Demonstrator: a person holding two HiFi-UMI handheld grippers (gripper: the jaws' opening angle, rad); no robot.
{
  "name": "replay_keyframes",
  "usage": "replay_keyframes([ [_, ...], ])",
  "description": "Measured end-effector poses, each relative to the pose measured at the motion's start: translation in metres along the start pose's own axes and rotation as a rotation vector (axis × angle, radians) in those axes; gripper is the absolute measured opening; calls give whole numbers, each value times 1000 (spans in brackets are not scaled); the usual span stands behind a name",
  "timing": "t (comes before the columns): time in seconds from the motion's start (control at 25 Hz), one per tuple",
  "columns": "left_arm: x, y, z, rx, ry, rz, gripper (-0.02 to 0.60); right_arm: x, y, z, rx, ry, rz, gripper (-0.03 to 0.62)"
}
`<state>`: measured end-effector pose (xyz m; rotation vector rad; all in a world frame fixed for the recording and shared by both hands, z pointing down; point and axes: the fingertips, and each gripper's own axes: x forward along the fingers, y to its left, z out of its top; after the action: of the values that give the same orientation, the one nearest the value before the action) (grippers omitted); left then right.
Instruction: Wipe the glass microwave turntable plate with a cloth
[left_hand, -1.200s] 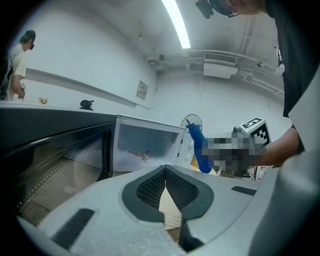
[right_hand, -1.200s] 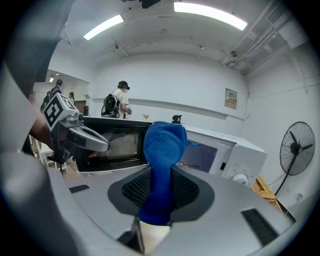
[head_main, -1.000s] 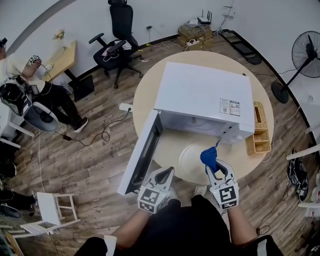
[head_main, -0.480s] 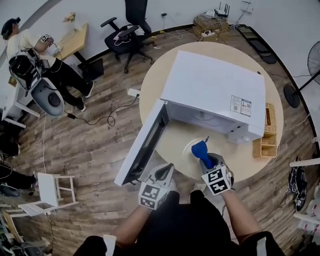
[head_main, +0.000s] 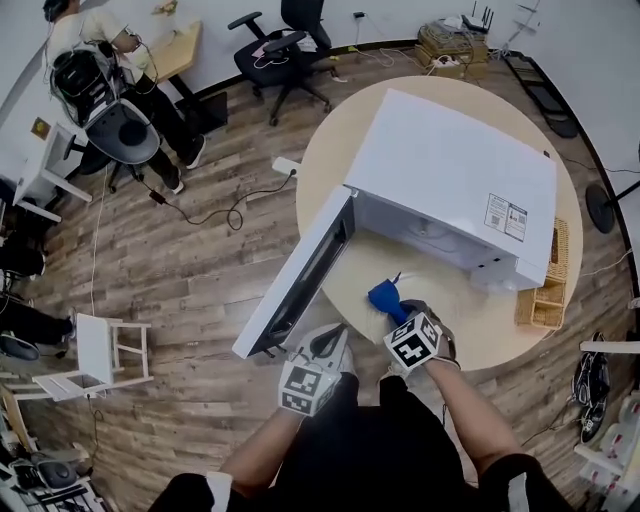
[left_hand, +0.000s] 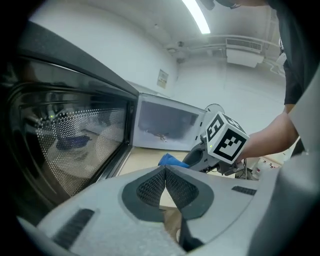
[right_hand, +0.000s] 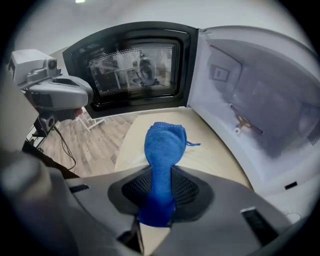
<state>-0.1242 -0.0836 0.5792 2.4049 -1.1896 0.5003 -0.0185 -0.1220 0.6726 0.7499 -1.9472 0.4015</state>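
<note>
Blue microfibre cloth (head_main: 384, 296), head view, is pinched in right gripper (head_main: 396, 313) over round beige wooden table (head_main: 480, 340), just in front of open white microwave (head_main: 450, 170); left gripper view: left gripper (left_hand: 165, 172) jaws together w/ nothing btwn; right gripper view: jaws clamped on cloth.

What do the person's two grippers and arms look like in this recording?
The left gripper and right gripper both have light grey plastic bodies, with dark mesh-textured pads on the jaws. Each carries a white cube printed with black square markers. The person wears a black short-sleeved top, leaving the forearms bare.
</note>
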Motion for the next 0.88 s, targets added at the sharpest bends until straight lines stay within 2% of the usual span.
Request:
replay_keyframes([
  [0.24, 2, 3, -6, -18, 8, 13, 6, 11, -10, 0, -40, 64, -24, 101],
  [0.44, 7, 1, -3, -12, 10, 3, 6, 9, -31, -6, -7, 76, -66, 102],
  [0.88, 24, -13, 4, 14, 20, -45, 6, -10, -103, -34, 64, 116, -218, 104],
])
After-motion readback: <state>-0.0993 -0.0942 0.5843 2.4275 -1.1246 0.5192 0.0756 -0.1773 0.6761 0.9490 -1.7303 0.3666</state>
